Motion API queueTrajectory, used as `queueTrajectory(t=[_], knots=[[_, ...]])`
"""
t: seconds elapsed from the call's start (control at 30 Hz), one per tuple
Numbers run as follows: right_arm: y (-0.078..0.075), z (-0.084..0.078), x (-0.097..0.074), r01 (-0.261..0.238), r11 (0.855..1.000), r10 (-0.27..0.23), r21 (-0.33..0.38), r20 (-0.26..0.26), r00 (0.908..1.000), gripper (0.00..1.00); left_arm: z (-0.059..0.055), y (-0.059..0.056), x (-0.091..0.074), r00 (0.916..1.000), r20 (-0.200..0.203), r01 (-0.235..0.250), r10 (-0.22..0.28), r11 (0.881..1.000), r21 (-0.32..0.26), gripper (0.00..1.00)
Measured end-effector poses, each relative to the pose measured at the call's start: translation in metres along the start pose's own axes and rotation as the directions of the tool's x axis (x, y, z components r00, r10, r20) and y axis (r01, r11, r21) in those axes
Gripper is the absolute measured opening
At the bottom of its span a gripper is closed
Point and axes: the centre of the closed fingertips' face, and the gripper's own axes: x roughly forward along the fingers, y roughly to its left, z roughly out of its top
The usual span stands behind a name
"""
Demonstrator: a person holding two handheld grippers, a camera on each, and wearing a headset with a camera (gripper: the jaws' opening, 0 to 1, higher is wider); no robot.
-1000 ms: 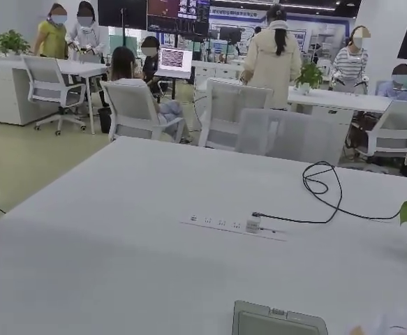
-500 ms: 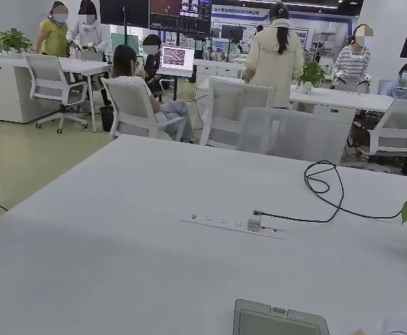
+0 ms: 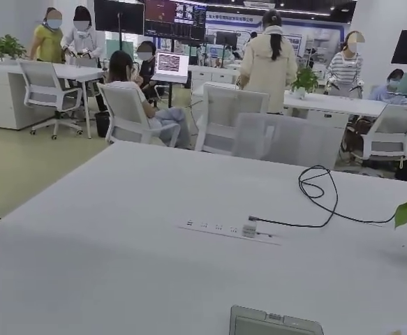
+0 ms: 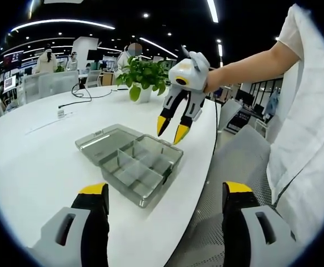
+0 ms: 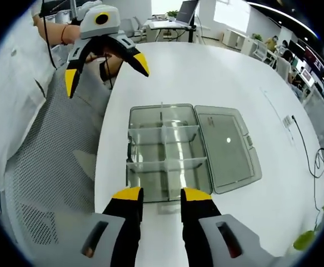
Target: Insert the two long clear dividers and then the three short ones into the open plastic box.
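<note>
The clear plastic box (image 5: 162, 107) lies open near the table's edge, its lid (image 5: 228, 147) folded flat beside it. Clear dividers (image 5: 164, 164) stand inside and split it into compartments. My right gripper (image 5: 162, 193) hovers over the box's near end, open a little with nothing between its fingers. My left gripper (image 5: 106, 72) is held off the table edge beside the box, jaws wide open and empty. In the left gripper view the box (image 4: 150, 192) sits ahead of my left gripper (image 4: 165, 190), with the right gripper (image 4: 171, 129) above its far side. The lid's corner (image 3: 276, 322) shows in the head view.
A power strip (image 3: 220, 228) is set in the table's middle, with a black cable (image 3: 322, 188) looping right. A potted plant (image 4: 142, 78) stands beyond the box. A grey mesh chair (image 5: 56, 167) sits at the table edge. Several people and chairs fill the room behind.
The head camera has shifted slightly; the lid's corner stays at the bottom edge of the head view and nothing on the table has moved.
</note>
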Motion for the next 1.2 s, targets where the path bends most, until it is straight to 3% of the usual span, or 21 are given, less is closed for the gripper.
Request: queueTrajectory(t=[0.27,0.5,0.7,0.8,0.93,1.03,1.2], knots=[[0.004,-0.002,-0.019,0.058,0.996,-0.062,0.07,0.061,0.9962,0.37,0.005,0.002,-0.003,0.9999,0.011,-0.013,0.013,0.999,0.031,0.95],[0.008,-0.009,-0.035,0.113,0.981,-0.135,0.158,0.135,0.9816,0.46,0.008,0.004,-0.008,0.9995,0.024,-0.023,0.022,0.999,0.041,1.0],[0.014,-0.017,-0.043,0.166,0.96,-0.213,0.224,0.206,0.955,0.59,0.004,0.003,-0.011,0.9997,0.013,-0.022,0.021,0.999,0.05,1.0],[0.017,-0.021,-0.045,0.206,0.943,-0.273,0.262,0.253,0.9281,0.68,0.002,0.006,-0.012,0.9994,0.02,-0.028,0.027,0.999,0.04,1.0],[0.027,-0.031,-0.043,0.213,0.925,-0.304,0.314,0.276,0.9118,0.77,0.002,0.005,-0.013,0.9991,0.031,-0.029,0.028,0.999,0.029,1.0],[0.033,-0.038,-0.041,0.223,0.907,-0.337,0.357,0.298,0.893,0.83,-0.003,0.006,-0.011,0.9993,0.019,-0.032,0.031,0.999,0.027,1.0],[0.042,-0.044,-0.038,0.216,0.892,-0.352,0.397,0.311,0.8827,0.9,-0.007,0.005,-0.009,0.9995,0.012,-0.03,0.03,0.999,0.02,1.0]])
